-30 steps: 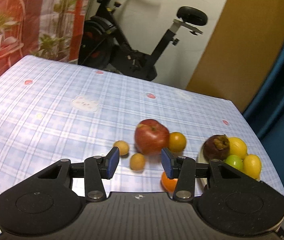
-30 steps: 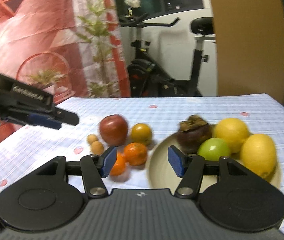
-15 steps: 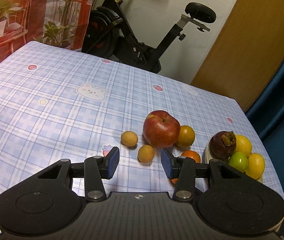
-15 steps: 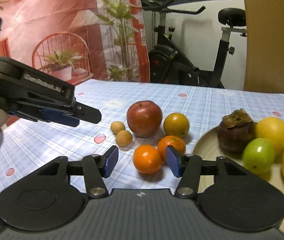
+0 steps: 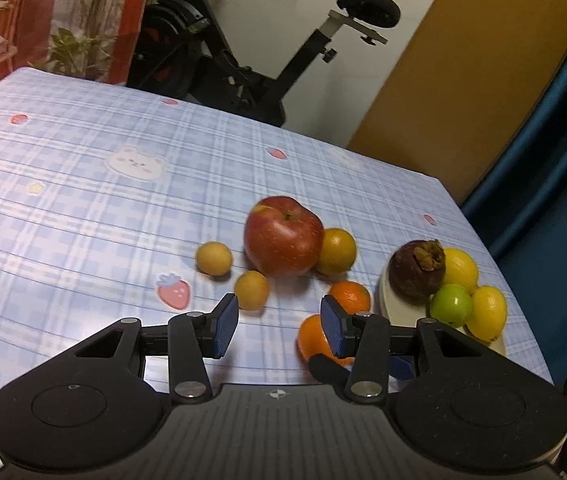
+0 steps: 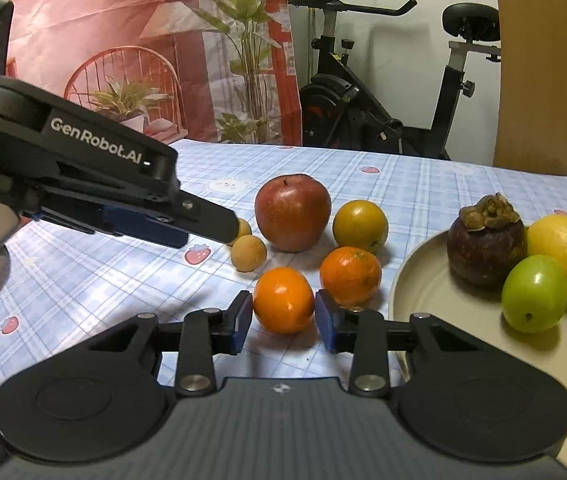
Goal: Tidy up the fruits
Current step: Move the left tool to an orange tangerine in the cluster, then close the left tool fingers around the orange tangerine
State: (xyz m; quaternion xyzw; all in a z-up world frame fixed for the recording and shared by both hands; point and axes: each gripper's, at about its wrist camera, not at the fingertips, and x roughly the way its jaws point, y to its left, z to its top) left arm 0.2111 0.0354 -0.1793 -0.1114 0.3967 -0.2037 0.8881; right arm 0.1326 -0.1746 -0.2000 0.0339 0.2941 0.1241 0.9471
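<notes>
Now the right hand-held gripper (image 6: 282, 320) sits low over the worktop (image 6: 83, 280) with its blue pads (image 6: 243, 314) spread on either side of a tangerine (image 6: 283, 299). The pads flank the fruit closely, but whether they actually touch its skin cannot be told, so call the jaws released, bracketing rather than squeezing. Just beyond and to the right, a second tangerine (image 6: 350, 276) lies nearly against the first. Behind that pair come a yellow-orange citrus (image 6: 360, 226) and a big red apple (image 6: 292, 212), side by side, and left of the apple two small tan longans (image 6: 249, 253), one half hidden.

Over on the other side, the left hand-held gripper (image 5: 279, 326) hangs above the cloth, jaws wide and holding nothing. From its own camera the nearest longan (image 5: 251, 290) sits just ahead of its left pad, and the bracketed tangerine (image 5: 313, 338) peeks out beside its right pad. In the right wrist view, that gripper's black body (image 6: 83, 184) reaches in from the left, its tip near the longans.

Further right stands the beige plate (image 6: 423, 292), carrying a dark mangosteen (image 6: 483, 246), a green fruit (image 6: 534, 294) and two lemons (image 6: 561, 246). An exercise bike (image 6: 363, 112) stands beyond the worktop's far edge.
</notes>
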